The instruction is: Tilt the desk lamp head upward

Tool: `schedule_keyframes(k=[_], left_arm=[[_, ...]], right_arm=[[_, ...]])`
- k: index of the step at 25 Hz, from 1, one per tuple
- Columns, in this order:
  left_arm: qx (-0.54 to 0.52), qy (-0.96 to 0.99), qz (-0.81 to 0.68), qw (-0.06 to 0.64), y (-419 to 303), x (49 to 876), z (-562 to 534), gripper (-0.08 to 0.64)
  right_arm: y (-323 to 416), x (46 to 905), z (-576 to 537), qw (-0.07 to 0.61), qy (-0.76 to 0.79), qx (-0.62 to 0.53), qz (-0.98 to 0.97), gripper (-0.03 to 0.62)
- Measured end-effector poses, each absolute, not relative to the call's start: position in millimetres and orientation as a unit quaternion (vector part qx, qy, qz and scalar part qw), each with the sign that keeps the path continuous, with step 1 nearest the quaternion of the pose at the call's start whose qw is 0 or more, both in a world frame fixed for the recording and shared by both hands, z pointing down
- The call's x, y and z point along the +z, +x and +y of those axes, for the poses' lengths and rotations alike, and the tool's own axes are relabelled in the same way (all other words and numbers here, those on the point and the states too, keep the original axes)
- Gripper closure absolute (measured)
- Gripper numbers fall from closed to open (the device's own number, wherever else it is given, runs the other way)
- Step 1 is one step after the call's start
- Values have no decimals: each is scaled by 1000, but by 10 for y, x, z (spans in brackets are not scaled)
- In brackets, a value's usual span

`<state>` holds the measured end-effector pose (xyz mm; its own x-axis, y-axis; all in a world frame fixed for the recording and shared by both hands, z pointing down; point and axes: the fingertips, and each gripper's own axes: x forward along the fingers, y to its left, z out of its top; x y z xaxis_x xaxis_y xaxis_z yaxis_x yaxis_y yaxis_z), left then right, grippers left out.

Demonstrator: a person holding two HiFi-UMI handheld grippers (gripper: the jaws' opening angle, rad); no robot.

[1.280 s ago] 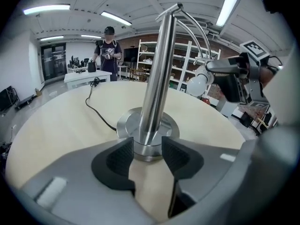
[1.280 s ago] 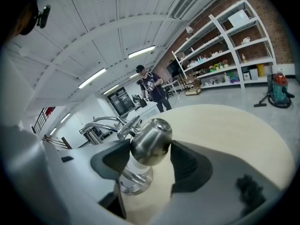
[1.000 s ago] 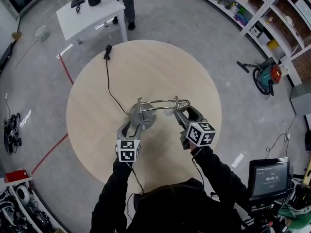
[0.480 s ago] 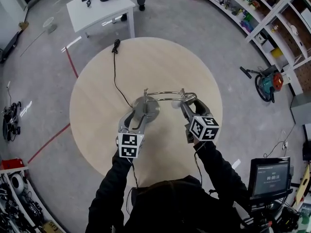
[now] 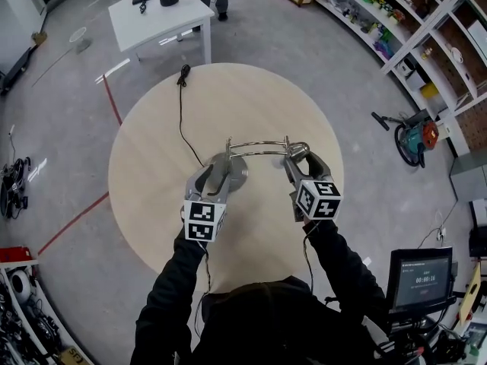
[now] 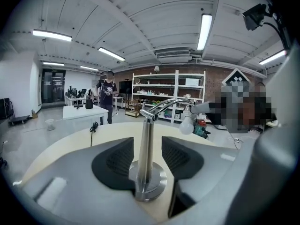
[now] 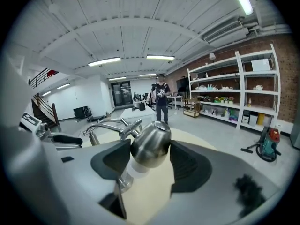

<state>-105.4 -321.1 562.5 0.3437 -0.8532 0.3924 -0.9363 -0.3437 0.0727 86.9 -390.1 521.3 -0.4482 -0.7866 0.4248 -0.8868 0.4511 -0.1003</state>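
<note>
R gripper [image 7: 149, 154] clamped on brushed-steel bulb-shaped desk lamp head [image 7: 151, 142], both pads touching it. L gripper [image 6: 146, 149] jaws apart, straddling upright steel lamp post [image 6: 146, 135] just above round steel base [image 6: 150, 182], w/ gap on R side. Lamp stands mid round pale-wood table [image 5: 152, 158], well apart from every edge. Thin black cord [image 5: 180, 120] runs to the far rim.

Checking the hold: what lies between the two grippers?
In the head view, the lamp's curved arm bridges them, from the post in the left gripper to the head in the right gripper.
</note>
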Motion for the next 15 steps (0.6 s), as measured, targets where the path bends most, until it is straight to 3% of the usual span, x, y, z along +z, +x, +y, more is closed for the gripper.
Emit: schedule_keyframes(k=[15], left_arm=[[118, 820, -542, 141, -847, 5629, -3552, 371]], right_arm=[[919, 4867, -4057, 212, 513, 72, -828, 314]])
